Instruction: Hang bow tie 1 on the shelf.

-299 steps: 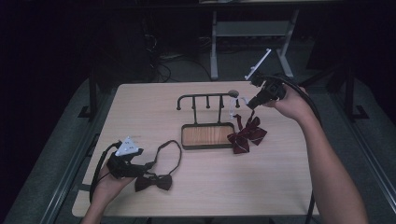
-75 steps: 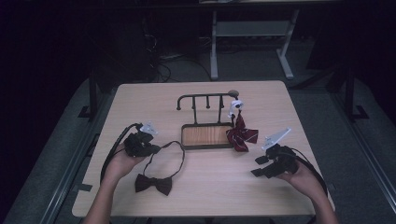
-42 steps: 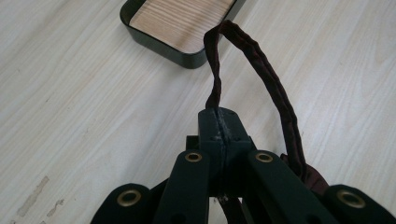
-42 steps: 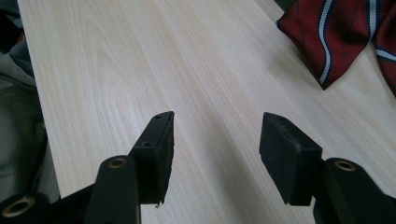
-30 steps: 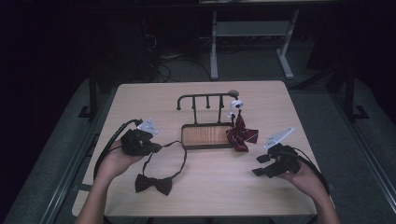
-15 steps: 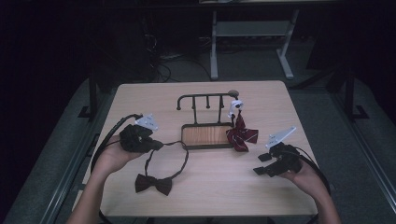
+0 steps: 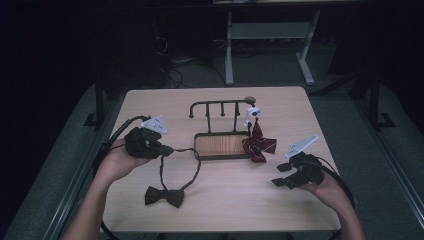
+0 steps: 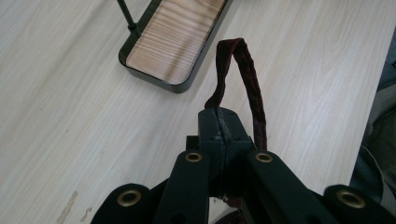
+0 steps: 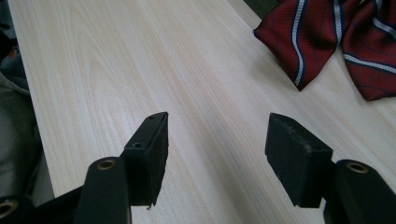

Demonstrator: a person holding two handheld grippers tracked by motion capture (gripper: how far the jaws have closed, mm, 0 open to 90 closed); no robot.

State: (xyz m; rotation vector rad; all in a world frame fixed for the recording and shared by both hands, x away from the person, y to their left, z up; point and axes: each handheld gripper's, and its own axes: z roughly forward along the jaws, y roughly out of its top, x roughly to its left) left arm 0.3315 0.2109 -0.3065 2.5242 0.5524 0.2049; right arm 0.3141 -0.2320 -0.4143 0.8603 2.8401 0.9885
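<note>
A dark maroon bow tie (image 7: 164,196) lies on the table near the front left, and its neck strap (image 7: 192,170) loops up from it. My left gripper (image 7: 167,150) is shut on that strap (image 8: 247,74), which arches beyond the closed jaws. A black stand (image 7: 222,145) with a wooden tray base (image 8: 173,42) sits mid-table. A striped red bow tie (image 7: 257,142) hangs from the stand's right end and rests on the table (image 9: 322,37). My right gripper (image 7: 281,175) hovers open over bare table (image 9: 215,135), short of the striped tie.
The stand's hook rail (image 7: 220,104) rises behind the tray. A white tag (image 7: 252,113) sits at the top of the striped tie. Cables trail from both grippers off the table's sides. Dark floor and a desk frame (image 7: 270,40) lie beyond the far edge.
My left gripper has risen and shifted slightly away from me, lifting the strap while the bow stays on the table. The right gripper has stayed in place.
</note>
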